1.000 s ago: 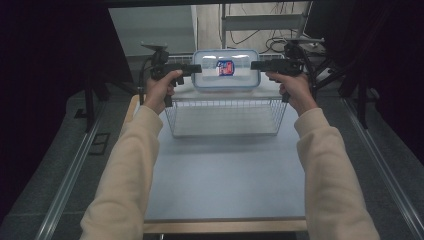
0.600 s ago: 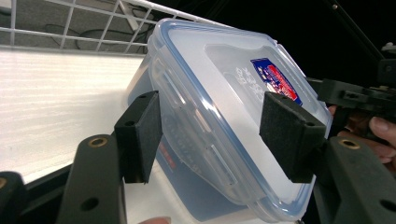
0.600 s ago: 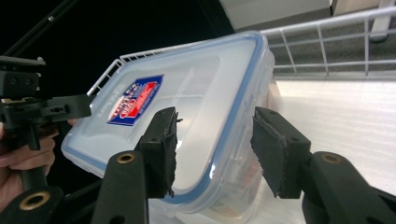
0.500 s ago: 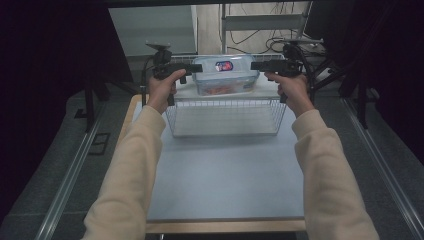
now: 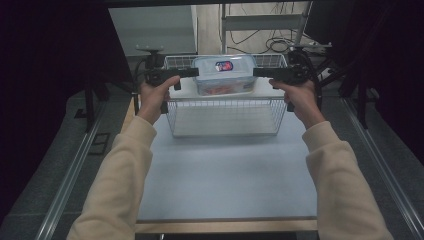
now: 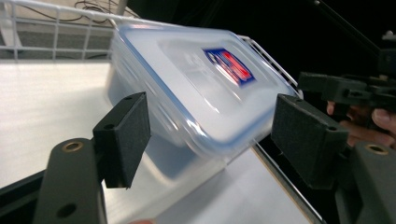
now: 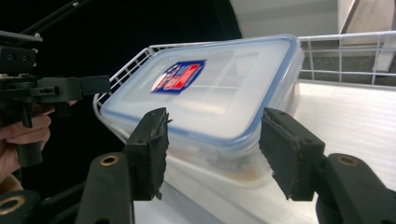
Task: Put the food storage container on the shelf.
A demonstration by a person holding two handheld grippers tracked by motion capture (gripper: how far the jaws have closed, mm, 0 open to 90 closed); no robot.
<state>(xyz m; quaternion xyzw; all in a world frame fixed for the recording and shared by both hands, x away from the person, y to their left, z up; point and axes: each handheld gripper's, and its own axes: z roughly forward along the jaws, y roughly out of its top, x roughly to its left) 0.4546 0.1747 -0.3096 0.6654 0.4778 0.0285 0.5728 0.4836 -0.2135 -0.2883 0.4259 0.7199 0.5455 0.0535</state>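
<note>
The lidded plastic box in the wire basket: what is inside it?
Through the clear wall of the box, something reddish-orange lies at the bottom. The frosted lid and its label cover the rest.

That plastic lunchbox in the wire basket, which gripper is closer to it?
Neither clearly: the left gripper sits at the box's left end and the right gripper at its right end, both with jaws just opened, pads off the lid.
</note>
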